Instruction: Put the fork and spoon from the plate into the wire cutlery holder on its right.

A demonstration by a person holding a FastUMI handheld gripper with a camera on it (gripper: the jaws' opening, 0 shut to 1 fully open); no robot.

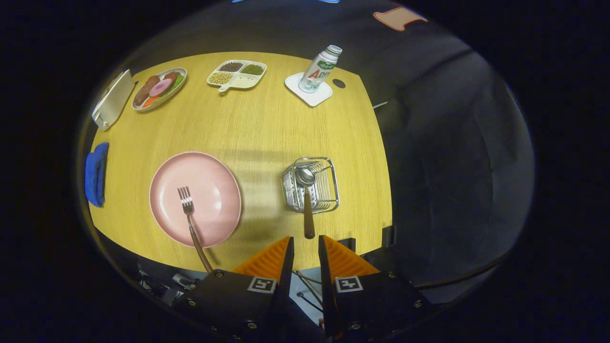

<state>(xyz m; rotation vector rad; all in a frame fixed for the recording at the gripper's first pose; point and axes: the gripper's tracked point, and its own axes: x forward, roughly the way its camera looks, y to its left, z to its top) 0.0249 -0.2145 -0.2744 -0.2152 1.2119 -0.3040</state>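
The spoon [307, 200] stands in the wire cutlery holder [328, 186], bowl end down inside it and its brown handle leaning up toward me. My gripper [305, 240] hovers just behind the handle's tip, open by a narrow gap with nothing between the fingers. Left of the holder sits the pink plate [214, 190]. The fork [188, 214] lies on it, tines toward the far side, and its brown handle sticks out over the plate's near rim and past the table's edge.
At the back of the wooden table [267, 124] stand a bottle [320, 69] on a white coaster, a divided dish of grains [237, 74], and a plate of food [159, 88]. A white box [113, 100] and a blue cloth [96, 174] lie along the left edge.
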